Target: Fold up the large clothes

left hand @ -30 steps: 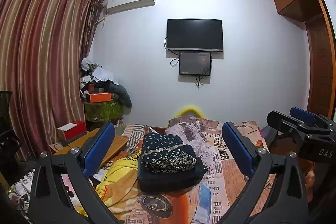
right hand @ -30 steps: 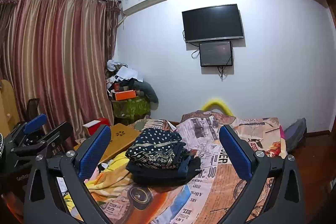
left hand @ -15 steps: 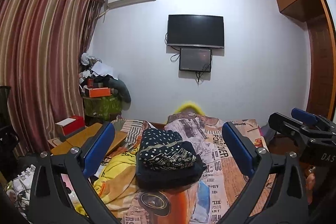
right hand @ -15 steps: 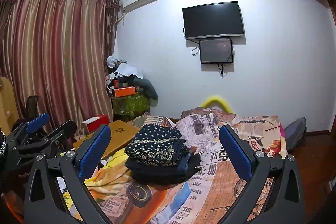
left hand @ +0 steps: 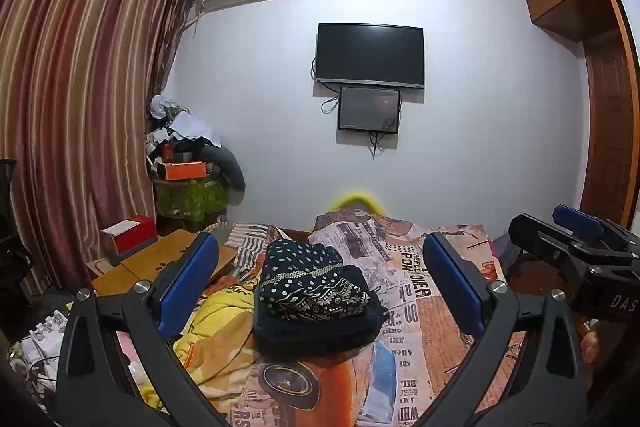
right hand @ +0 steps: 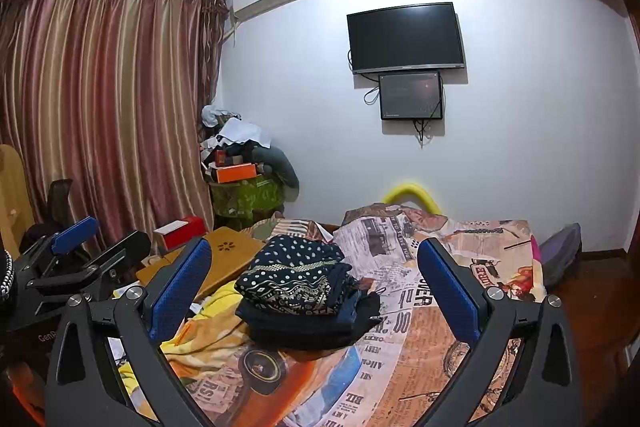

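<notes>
folded clothes stack point(left hand: 314, 301) beyond spread left gripper point(left hand: 320, 283)

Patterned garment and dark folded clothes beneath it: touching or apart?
Touching. The right wrist view shows the patterned garment lying directly on the dark folded clothes, no gap.

Left claw point(left hand: 320, 279) spread wide, folded clothes stack point(left hand: 316, 301) (patterned top) on bed point(left hand: 436, 339)

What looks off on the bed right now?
The folded stack sits neat on the bed, and both grippers, left and right, hang open and empty above it. The one mess: a crumpled yellow garment bunched unfolded at the bed's left edge.
</notes>
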